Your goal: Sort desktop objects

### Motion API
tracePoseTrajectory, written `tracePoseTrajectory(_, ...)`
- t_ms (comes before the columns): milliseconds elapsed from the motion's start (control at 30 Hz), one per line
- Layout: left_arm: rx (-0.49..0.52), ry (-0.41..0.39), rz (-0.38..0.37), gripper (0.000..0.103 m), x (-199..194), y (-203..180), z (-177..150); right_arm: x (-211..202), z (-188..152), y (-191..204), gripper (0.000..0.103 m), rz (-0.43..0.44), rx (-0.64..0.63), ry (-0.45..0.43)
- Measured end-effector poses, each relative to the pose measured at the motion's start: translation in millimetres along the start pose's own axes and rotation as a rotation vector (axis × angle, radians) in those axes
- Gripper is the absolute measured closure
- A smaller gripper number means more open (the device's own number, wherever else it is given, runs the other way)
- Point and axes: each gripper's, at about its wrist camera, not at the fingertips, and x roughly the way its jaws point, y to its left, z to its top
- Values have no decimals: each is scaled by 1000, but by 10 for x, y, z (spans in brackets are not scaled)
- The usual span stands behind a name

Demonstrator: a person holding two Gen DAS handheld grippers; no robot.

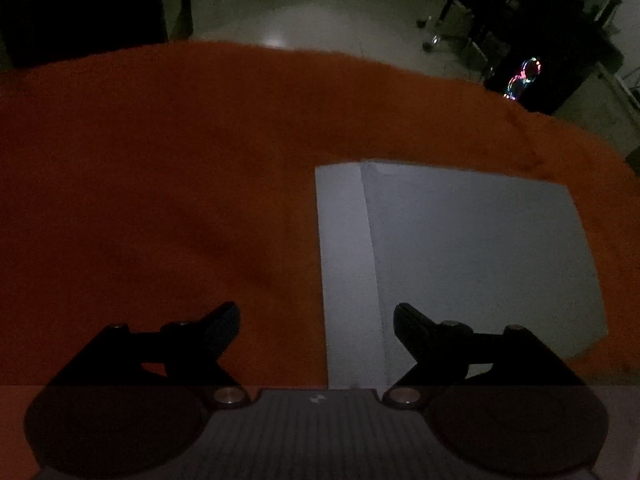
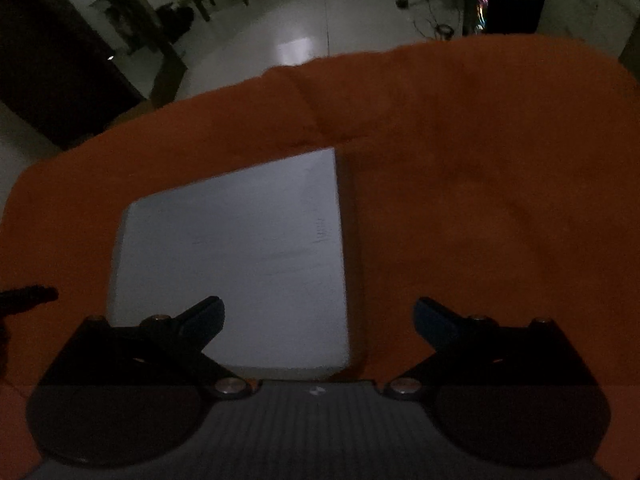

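A pale grey flat box (image 1: 460,256) lies on the orange cloth (image 1: 160,184) in the left wrist view, its left side wall showing. My left gripper (image 1: 316,320) hangs above the box's left edge, jaws wide apart with nothing between them. The right wrist view shows the same pale box (image 2: 240,248) on the orange cloth (image 2: 480,200). My right gripper (image 2: 318,316) hovers over the box's near right corner, its blue-padded fingers (image 2: 430,318) spread wide and empty.
The orange cloth ends at a far edge, with grey floor (image 1: 272,20) beyond it. Dark furniture (image 2: 60,60) stands at the left, and a dark case with coloured lights (image 1: 524,76) at the right. A dark thin thing (image 2: 28,296) pokes in at the left edge.
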Motion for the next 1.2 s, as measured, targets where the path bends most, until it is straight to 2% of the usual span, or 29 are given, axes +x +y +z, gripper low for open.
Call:
tracePoseTrajectory(267, 16, 42, -31, 20, 488, -7, 221, 629, 283, -375, 0, -3, 19, 57)
tracePoseTrajectory(467, 31, 93, -43, 20, 721, -121, 218, 889, 417, -372, 0, 17, 29, 84)
tracePoseTrajectory(600, 61, 117, -44, 20, 834, -250, 198, 1039, 405, -283, 0, 6, 8, 119)
tracePoseTrajectory(733, 72, 143, 1, 13, 949, -338, 183, 1241, 368, -196, 0, 3, -13, 159)
tracePoseTrajectory(867, 47, 187, -38, 12, 1009, -399, 185, 1389, 329, -131, 0, 41, -11, 201)
tracePoseTrajectory(933, 56, 199, -41, 7, 1035, -470, 168, 1447, 294, -104, 0, 65, 2, 226)
tracePoseTrajectory(967, 72, 193, -27, 7, 1030, -511, 156, 1469, 279, -89, 0, 65, 2, 232)
tracePoseTrajectory(1033, 89, 207, -49, 6, 1031, -552, 142, 1500, 259, -70, 0, 44, -17, 229)
tracePoseTrajectory(1100, 62, 210, -61, 2, 1063, -544, 125, 1483, 255, -98, 0, 47, 6, 221)
tracePoseTrajectory(1200, 56, 210, -60, 1, 1063, -569, 118, 1436, 238, -93, 0, 49, 13, 222)
